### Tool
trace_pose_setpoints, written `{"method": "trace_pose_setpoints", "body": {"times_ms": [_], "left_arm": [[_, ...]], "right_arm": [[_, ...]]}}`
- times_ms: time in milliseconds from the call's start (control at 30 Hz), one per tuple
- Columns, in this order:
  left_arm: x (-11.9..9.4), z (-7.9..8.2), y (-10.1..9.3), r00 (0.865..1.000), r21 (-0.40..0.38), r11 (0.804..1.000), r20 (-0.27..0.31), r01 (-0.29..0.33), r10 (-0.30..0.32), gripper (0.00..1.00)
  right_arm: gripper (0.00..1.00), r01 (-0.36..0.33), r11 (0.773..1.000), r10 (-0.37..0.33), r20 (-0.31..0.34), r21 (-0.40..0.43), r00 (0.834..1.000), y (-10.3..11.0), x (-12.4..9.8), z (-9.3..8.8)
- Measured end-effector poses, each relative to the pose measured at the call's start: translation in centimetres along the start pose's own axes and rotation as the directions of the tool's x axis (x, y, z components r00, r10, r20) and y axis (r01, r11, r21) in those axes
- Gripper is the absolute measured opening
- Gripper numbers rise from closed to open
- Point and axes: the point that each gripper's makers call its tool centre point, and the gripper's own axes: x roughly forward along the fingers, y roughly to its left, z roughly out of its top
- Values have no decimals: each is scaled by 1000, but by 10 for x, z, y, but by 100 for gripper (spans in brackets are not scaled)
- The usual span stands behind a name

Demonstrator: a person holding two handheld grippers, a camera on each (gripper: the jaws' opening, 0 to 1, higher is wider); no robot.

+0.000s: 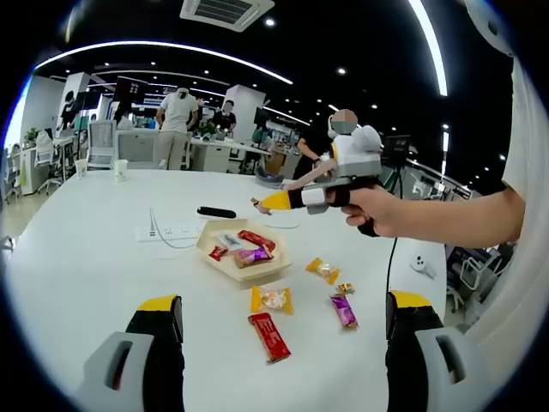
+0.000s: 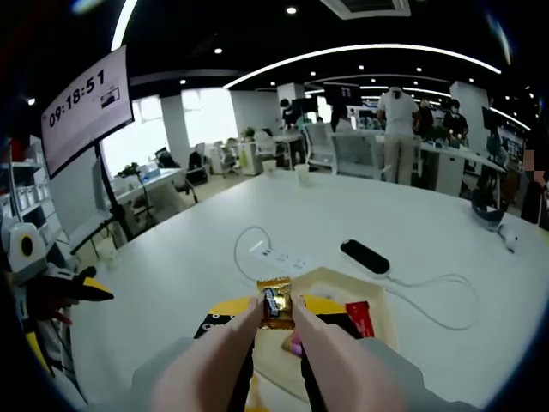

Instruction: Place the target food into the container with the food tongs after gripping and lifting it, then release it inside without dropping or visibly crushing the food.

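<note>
The right gripper (image 2: 276, 319) carries a pair of pale food tongs (image 2: 225, 365), and the tong tips are pinched on a gold-wrapped candy (image 2: 275, 302), held in the air directly over the hexagonal tray (image 2: 383, 319) on the white worktop (image 2: 403, 232). Its own jaws are hidden behind the tongs, though they appear closed on them. In the left gripper view the same right gripper (image 1: 279, 201) hangs above the tray (image 1: 206, 246), a person's hand (image 1: 384, 210) around its grip. The tray already holds several wrapped sweets, a red one (image 1: 256, 239) among them.

The left gripper (image 1: 283, 319) hangs back with its jaws wide apart and nothing between them, pointing at the loose sweets beside the tray: a yellow packet (image 1: 272, 299), a red bar (image 1: 268, 336), a purple candy (image 1: 344, 311) and an orange one (image 1: 323, 269).

The step in hand looks like the carry, at its end: the candy is lifted and over the container. The next move calls for lowering the tips closer to the tray floor, then easing the squeeze gently so the candy drops inside, not on the rim
</note>
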Motion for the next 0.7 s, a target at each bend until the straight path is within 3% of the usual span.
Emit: {"method": "trace_pose_setpoints", "body": {"times_ms": [533, 700], "left_arm": [[-5, -4, 2, 1000, -1, 1000, -13, 2, -2, 99], [-9, -6, 4, 1000, -2, 1000, -14, -2, 2, 99]], "right_arm": [[20, -2, 1000, 2, -4, 15, 1000, 8, 7, -1], [21, -7, 1000, 7, 8, 16, 1000, 14, 6, 7]]}}
